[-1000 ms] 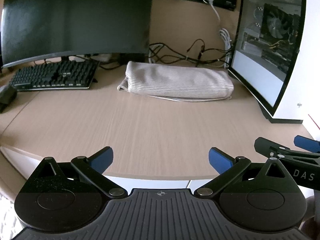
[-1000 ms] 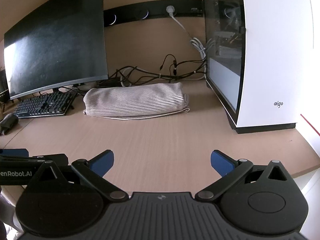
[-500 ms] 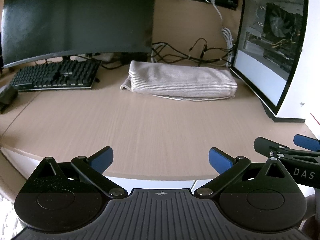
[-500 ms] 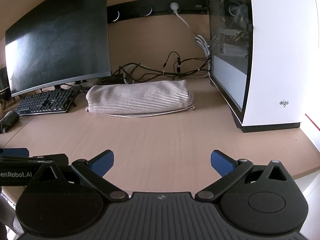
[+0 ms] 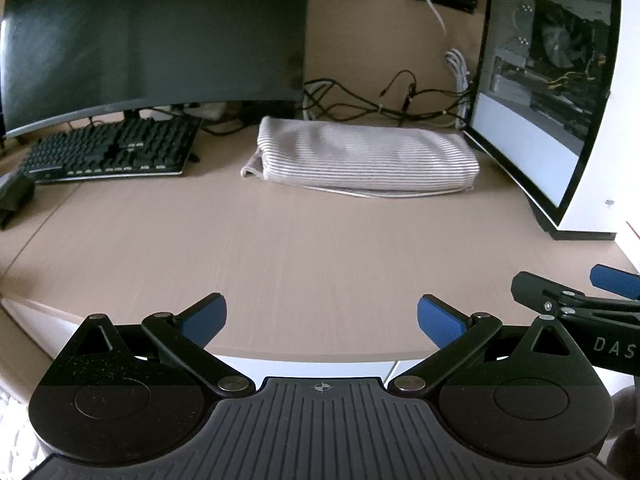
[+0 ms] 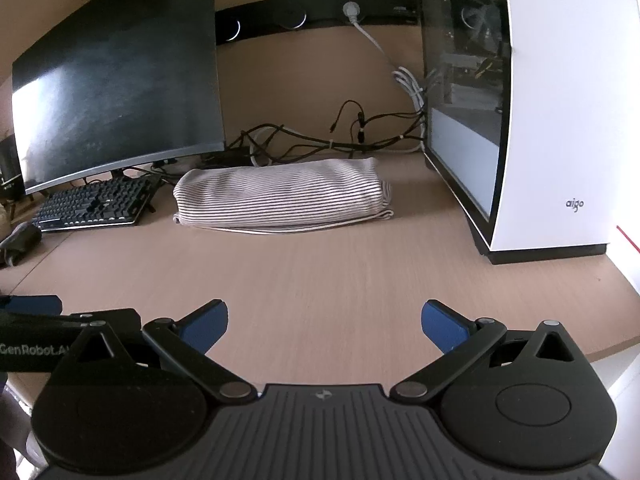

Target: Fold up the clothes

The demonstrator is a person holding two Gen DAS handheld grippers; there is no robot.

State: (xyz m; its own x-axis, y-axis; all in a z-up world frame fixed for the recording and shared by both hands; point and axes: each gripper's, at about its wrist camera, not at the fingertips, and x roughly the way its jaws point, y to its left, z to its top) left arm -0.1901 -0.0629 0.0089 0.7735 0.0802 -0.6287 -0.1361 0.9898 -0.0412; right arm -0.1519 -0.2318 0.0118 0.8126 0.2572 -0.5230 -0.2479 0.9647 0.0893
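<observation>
Both views have edged slightly nearer the striped folded garment [image 5: 364, 158], which lies toward the table's [image 5: 304, 248] far edge; your left gripper [image 5: 322, 314] and right gripper [image 6: 324, 320] hover empty over the near edge, jaws spread for a reach.

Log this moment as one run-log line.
left claw: open, empty | right claw: open, empty | striped garment: folded, on desk between monitor and PC case | contact: none

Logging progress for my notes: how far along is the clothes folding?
The striped white garment already lies folded in a compact bundle on the wooden desk. Nothing is in hand: left gripper and right gripper are open and empty. No other clothes are visible.
</observation>
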